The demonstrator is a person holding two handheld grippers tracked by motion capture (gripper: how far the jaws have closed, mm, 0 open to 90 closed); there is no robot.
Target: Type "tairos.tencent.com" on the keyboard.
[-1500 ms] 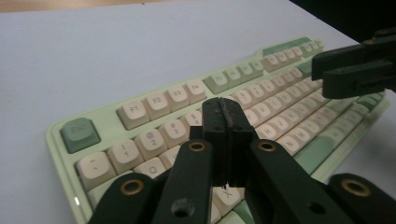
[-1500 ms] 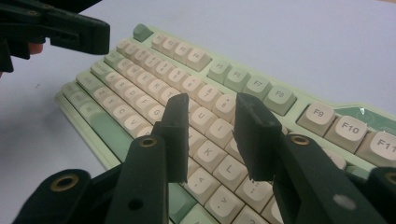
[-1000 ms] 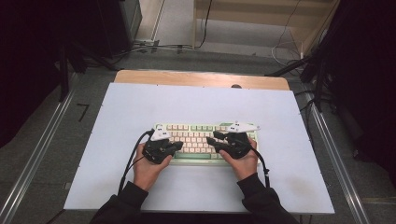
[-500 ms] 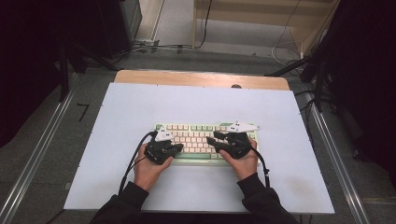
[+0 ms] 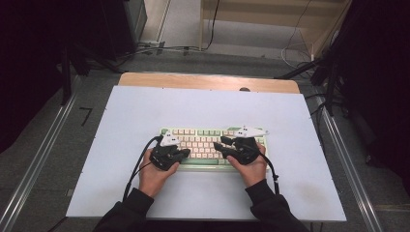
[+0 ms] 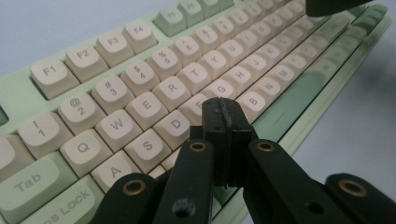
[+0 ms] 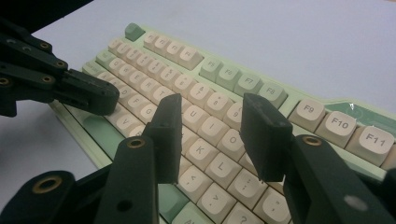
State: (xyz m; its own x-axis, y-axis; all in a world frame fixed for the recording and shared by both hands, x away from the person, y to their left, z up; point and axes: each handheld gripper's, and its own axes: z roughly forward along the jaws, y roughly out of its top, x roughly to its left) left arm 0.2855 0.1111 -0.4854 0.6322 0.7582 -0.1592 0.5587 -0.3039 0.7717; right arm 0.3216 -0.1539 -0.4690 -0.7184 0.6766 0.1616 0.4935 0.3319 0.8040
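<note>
Keyboard [image 5: 205, 145] lies on the white desk [image 5: 121, 116], directly under both tools. Left tool [image 6: 223, 122] hovers clenched, jaws pressed together with nothing between them, above the F and G keys. Right tool [image 7: 212, 135] hangs released, jaws apart, over the keyboard's right half.

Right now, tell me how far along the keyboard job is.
Done: both grippers are over the keyboard on the white table. In hand: the left gripper, jaws shut, has its tip low over the keys near F and G; whether it touches a key cannot be told. The right gripper hovers with jaws open over the I, O, K area. Left: no key looks pressed down or moved, so the key work itself seems barely begun.
</note>
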